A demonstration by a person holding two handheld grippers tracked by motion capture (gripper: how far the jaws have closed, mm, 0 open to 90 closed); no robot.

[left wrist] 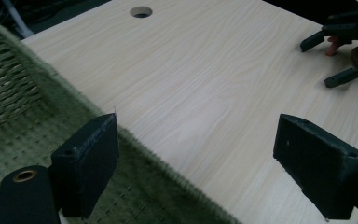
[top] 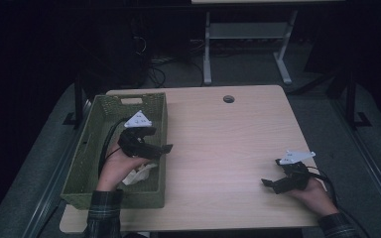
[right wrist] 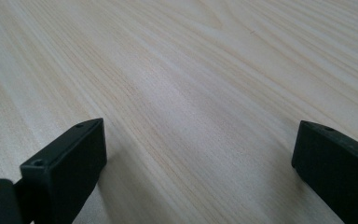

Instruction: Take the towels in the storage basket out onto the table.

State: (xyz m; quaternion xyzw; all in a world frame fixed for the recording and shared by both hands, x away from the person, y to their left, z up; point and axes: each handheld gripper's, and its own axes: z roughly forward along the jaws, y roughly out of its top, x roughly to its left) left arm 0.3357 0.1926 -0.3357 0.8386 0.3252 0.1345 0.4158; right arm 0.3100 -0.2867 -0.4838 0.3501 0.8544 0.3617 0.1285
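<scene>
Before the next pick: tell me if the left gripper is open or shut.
Open: the left gripper shows its jaws wide apart, nothing between them.

Dim room, white-legged desk (top: pixel 248 34) behind.

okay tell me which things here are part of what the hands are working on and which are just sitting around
In the job:
- left gripper, open, above the basket's right rim
- green woven basket
- white crumpled thing inside the basket, under the left hand; what it is can't be told

Just around:
- right gripper, open, low over bare tabletop
- table
- cable hole in the table
</scene>
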